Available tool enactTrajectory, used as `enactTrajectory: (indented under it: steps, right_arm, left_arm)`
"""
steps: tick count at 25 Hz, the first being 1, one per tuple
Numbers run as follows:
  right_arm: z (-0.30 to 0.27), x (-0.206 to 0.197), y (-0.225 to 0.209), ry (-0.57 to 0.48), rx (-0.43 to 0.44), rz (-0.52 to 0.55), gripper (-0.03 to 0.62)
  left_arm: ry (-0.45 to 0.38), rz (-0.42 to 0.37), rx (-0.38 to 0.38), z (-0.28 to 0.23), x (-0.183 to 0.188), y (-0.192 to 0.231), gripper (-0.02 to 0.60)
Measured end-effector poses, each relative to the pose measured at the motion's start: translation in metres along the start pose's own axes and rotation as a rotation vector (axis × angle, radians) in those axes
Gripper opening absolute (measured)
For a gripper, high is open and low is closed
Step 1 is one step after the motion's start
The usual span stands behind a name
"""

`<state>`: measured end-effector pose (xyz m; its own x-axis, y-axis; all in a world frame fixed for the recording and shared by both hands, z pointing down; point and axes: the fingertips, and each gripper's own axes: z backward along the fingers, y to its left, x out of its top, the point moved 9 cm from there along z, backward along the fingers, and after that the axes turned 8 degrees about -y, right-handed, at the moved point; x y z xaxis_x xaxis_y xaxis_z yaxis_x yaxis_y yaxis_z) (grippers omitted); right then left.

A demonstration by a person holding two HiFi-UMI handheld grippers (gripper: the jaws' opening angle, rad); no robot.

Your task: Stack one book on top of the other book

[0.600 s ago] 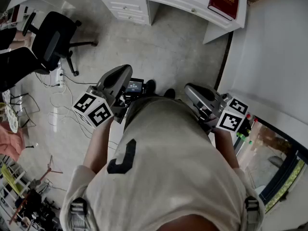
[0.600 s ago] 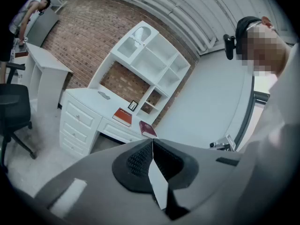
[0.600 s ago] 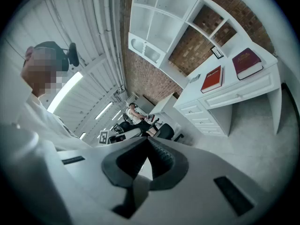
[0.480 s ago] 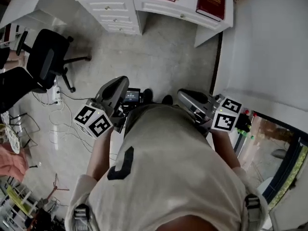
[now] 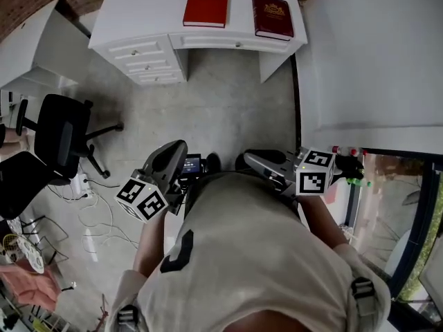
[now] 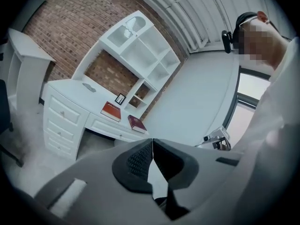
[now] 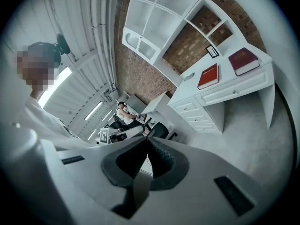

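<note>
Holding my left gripper (image 6: 151,143) and right gripper (image 7: 146,143) fingers closed, empty; red book (image 5: 206,5), maroon book (image 5: 272,16) apart on desk (image 5: 138,19), unstacked.

the head camera sits above the person (image 5: 242,254) and looks steeply down, with the white desk (image 5: 138,16) far off at 12 o'clock. the left gripper (image 6: 152,143) view looks along its own jaws, close up at 6 o'clock, and faces the distant desk at 9 o'clock. the right gripper (image 7: 146,143) view, rolled sideways, has its jaws at 6 o'clock and the desk at 2 o'clock. all three views share the desk, the red book (image 5: 206,5) and the dark red book (image 5: 272,16).
</note>
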<state>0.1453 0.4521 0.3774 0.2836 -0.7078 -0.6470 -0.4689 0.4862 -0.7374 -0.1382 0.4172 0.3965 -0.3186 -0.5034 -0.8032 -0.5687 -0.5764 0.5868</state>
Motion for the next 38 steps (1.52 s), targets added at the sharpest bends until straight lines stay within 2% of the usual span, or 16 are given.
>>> enactTrajectory:
  steps: [8, 12, 16, 28, 33, 38]
  right_arm:
    - [-0.008, 0.008, -0.024, 0.013, 0.004, -0.083, 0.006]
    - [-0.014, 0.032, -0.047, -0.003, 0.048, -0.076, 0.006]
    - [-0.018, 0.056, -0.061, 0.009, 0.074, -0.063, 0.006]
    - [-0.011, 0.114, -0.114, 0.016, 0.096, -0.098, 0.006]
    - [0.006, 0.136, -0.149, -0.006, 0.101, -0.152, 0.006]
    - [0.025, 0.153, -0.174, -0.007, 0.101, -0.153, 0.006]
  left_arm:
    - [0.0, -0.004, 0.014, -0.014, 0.005, 0.006, 0.005]
    - [0.024, -0.058, 0.083, -0.027, 0.013, 0.015, 0.005]
    - [0.007, -0.072, 0.129, -0.04, 0.023, 0.012, 0.005]
    - [0.021, -0.136, 0.123, -0.121, 0.036, -0.022, 0.005]
    - [0.005, -0.187, 0.194, -0.145, 0.048, -0.02, 0.005]
    - [-0.055, -0.167, 0.249, -0.155, 0.056, -0.019, 0.005]
